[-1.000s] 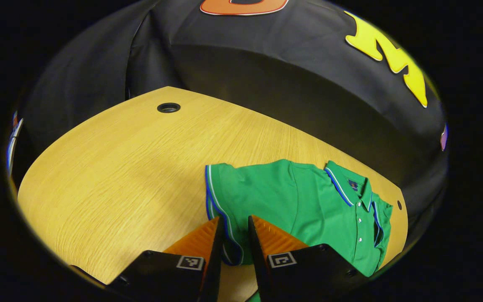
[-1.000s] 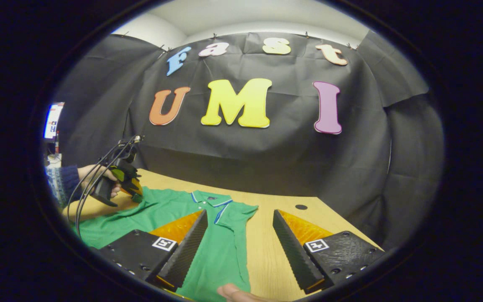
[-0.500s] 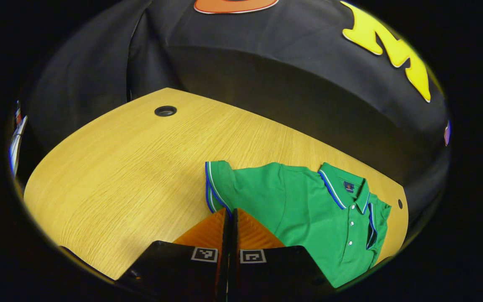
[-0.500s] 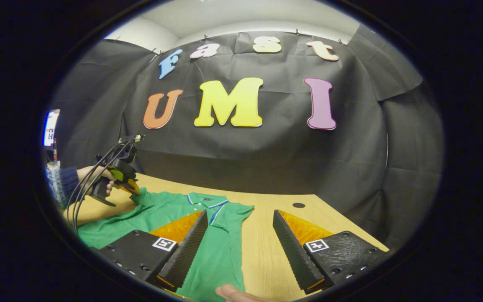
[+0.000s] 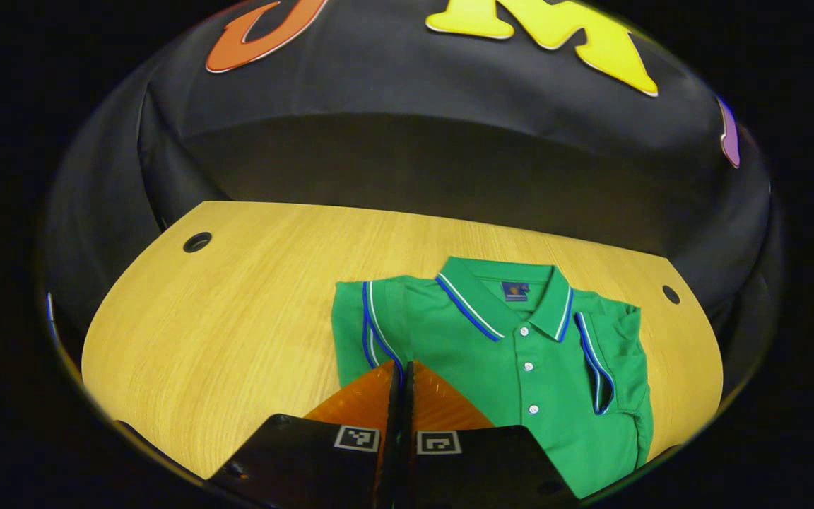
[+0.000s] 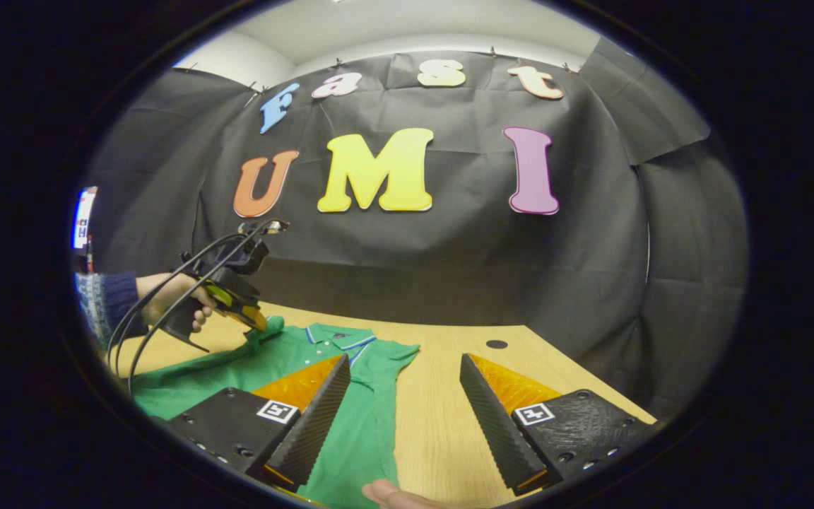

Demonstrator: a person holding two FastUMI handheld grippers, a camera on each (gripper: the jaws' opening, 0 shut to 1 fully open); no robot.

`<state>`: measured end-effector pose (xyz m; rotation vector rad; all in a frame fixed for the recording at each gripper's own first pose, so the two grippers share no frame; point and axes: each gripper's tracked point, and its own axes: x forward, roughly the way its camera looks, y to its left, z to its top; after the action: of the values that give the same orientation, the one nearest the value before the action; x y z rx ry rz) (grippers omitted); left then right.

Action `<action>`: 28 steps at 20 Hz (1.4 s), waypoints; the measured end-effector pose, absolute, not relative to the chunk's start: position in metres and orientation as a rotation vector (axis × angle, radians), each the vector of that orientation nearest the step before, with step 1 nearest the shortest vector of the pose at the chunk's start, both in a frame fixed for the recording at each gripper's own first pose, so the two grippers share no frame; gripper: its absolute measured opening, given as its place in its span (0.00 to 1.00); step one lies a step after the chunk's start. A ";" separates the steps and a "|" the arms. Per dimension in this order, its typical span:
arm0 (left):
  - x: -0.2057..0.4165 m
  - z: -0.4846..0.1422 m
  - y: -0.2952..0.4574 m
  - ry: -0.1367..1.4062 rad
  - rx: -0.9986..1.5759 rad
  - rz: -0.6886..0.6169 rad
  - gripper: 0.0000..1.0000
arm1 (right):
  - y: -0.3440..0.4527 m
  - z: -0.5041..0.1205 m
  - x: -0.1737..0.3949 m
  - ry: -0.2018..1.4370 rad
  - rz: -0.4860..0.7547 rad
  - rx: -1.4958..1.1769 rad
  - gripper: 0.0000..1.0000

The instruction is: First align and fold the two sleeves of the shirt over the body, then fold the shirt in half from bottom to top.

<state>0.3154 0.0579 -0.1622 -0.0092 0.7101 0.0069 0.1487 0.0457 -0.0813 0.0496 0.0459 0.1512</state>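
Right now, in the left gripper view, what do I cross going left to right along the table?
Round cable hole → bare wooden tabletop → blue-trimmed sleeve pinched by left gripper → green polo shirt's button placket → second sleeve → small hole.

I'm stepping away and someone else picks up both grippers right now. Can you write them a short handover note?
Left gripper: shut on the shirt's left sleeve, lifted and being carried over the body; the right gripper view shows it too.
Right gripper: open, holding nothing, above the shirt's lower part and the table.
Shirt: green polo, face up, collar toward the booth wall.
Done: the other sleeve already lies folded over the body.
Left: lay this sleeve down and release it, then fold the shirt bottom to top.
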 end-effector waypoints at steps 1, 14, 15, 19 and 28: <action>0.314 -0.166 0.056 0.721 0.008 0.024 0.08 | 0.044 -0.081 0.149 0.046 0.148 0.054 0.95; 0.231 -0.111 0.057 0.601 -0.104 -0.011 1.00 | 0.068 -0.062 0.111 0.162 0.195 0.208 0.95; 0.218 -0.107 0.058 0.584 -0.100 -0.024 1.00 | 0.069 -0.054 0.104 0.154 0.197 0.212 0.95; 0.163 -0.085 0.074 0.483 -0.087 -0.033 1.00 | 0.072 -0.035 0.072 0.109 0.182 0.172 0.95; 0.036 -0.121 0.103 0.449 -0.102 -0.016 1.00 | 0.060 -0.091 0.008 0.152 0.077 0.039 0.96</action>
<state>0.0361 0.1029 -0.1210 -0.1017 0.4492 -0.0156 0.0081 0.0603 -0.0911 0.0389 0.1524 0.0768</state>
